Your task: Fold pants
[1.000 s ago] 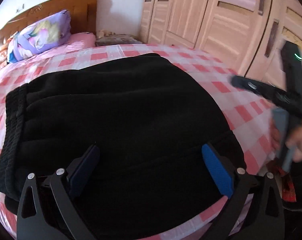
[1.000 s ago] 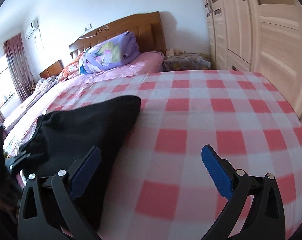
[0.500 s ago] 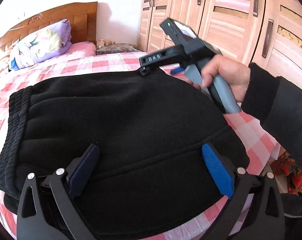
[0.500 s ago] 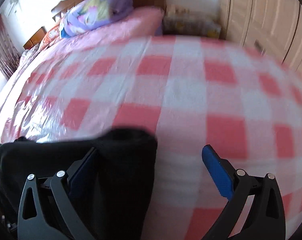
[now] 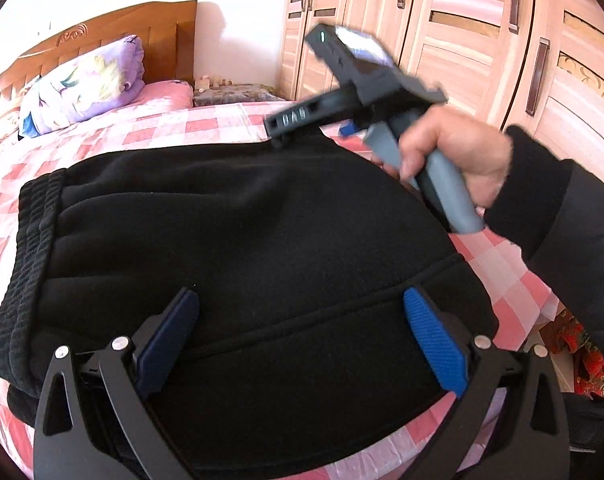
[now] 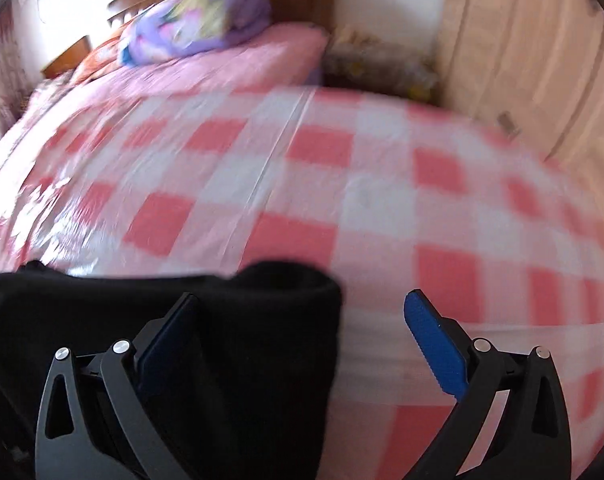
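With the black pants (image 5: 238, 264) lying folded on the bed (image 5: 206, 128), both the left claw (image 5: 302, 336) and right claw (image 6: 302, 336) gape empty, the right at their far corner, likely to grip it for a last fold.

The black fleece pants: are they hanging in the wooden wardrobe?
No, the black fleece pants lie folded on the pink checked bedsheet.

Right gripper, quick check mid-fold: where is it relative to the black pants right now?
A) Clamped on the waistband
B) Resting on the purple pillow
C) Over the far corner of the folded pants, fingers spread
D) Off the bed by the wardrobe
C: the right gripper has its fingers apart, and the corner of the black pants lies between them on the checkered bedsheet.
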{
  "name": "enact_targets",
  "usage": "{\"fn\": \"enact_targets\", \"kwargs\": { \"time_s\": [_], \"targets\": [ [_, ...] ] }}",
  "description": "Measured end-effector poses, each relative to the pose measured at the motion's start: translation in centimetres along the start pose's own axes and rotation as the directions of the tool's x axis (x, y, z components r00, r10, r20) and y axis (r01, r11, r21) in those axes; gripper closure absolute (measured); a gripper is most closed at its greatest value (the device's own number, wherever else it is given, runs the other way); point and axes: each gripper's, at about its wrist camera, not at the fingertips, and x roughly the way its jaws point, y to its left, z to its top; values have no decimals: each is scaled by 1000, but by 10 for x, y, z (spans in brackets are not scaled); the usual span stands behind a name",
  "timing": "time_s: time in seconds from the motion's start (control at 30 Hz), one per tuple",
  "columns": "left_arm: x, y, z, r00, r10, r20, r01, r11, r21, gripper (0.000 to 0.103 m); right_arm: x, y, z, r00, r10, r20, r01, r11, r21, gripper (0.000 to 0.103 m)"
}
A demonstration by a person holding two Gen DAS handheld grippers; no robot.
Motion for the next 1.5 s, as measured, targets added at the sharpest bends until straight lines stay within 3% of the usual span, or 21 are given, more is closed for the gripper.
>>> {"fn": "enact_targets", "kwargs": {
  "time_s": [0.03, 0.1, 0.17, 0.23, 0.27, 0.37, 0.4, 0.5, 0.57, 0.7, 0.73, 0.77, 0.8, 0.87, 0.97, 1.0, 1.1, 1.27, 1.4, 1.47, 1.5],
  "targets": [
    [0, 0, 0, 1000, 1, 3, -1, 1000, 2, 1, -15, 7, 0, 999, -4, 47, 5, 1000, -31, 5],
    [0, 0, 0, 1000, 4, 5, -4, 1000, -2, 1, -41, 26, 2, 993, 76, 90, -66, 992, -112, 5],
    [0, -1, 1, 1000, 8, 2, -8, 1000, -5, 1, -52, 49, 3, 978, 203, 47, -189, 959, -209, 5],
    [0, -1, 0, 1000, 10, 2, -10, 1000, -6, 1, -45, 77, 2, 930, 359, -75, -365, 885, -288, 5],
    [0, -1, 0, 1000, 10, 1, -10, 1000, -6, 1, -38, 86, 0, 929, 357, -103, -371, 879, -301, 5],
    [0, -1, 0, 1000, 13, -2, -13, 1000, -3, 1, 2, 96, 4, 964, 222, -146, -257, 920, -295, 5],
    [0, -2, 0, 1000, 14, -4, -14, 1000, -1, 1, 8, 91, 8, 960, 239, -148, -270, 928, -256, 5],
    [1, -2, 1, 1000, 9, -5, -9, 1000, 0, 1, 11, 72, 26, 976, 206, -75, -214, 968, -128, 5],
    [1, -1, 0, 1000, 8, -2, -8, 1000, 2, 1, 1, 69, 31, 975, 217, -51, -221, 970, -101, 5],
    [0, 0, -1, 1000, 9, 5, -9, 1000, 0, 1, -10, 101, 20, 896, 420, -145, -444, 858, -257, 5],
    [0, 0, -1, 1000, 8, 5, -8, 1000, 0, 1, -10, 110, 15, 899, 408, -158, -438, 848, -298, 5],
    [0, 0, -1, 1000, 8, 4, -8, 1000, 1, 1, -5, 117, 10, 929, 344, -140, -371, 864, -339, 5],
    [0, 0, -2, 1000, 8, 3, -8, 1000, 2, 1, 2, 119, 11, 939, 311, -146, -343, 882, -324, 5],
    [0, 0, -1, 1000, 8, -1, -8, 1000, 2, 1, 7, 103, 19, 936, 323, -142, -347, 917, -198, 5],
    [-9, -2, -2, 1000, 15, -5, -15, 1000, 0, 1, -16, 66, 29, 979, 201, 16, -200, 978, -65, 5],
    [-14, -3, -4, 1000, 16, -4, -16, 1000, 5, 1, -29, 48, 29, 976, 213, 44, -212, 977, -9, 5],
    [-44, 3, -13, 1000, 20, -7, -20, 1000, -13, 1, -72, 6, 13, 935, 336, 112, -344, 937, 55, 5],
    [-87, 52, -8, 991, -81, 111, 103, 972, -211, 2, -143, -20, -60, 895, 399, 201, -399, 916, -44, 4],
    [-64, 71, -9, 999, -12, 45, 21, 975, -221, 2, -147, 2, -126, 904, 401, 152, -381, 914, -141, 4],
    [-60, 65, -19, 998, 41, 47, -34, 989, -143, 2, -124, 18, -155, 936, 348, 52, -332, 922, -201, 5],
    [-58, 56, -22, 996, 78, 34, -75, 993, -88, 2, -119, 17, -164, 934, 354, 53, -336, 918, -211, 5]
  ]
}}
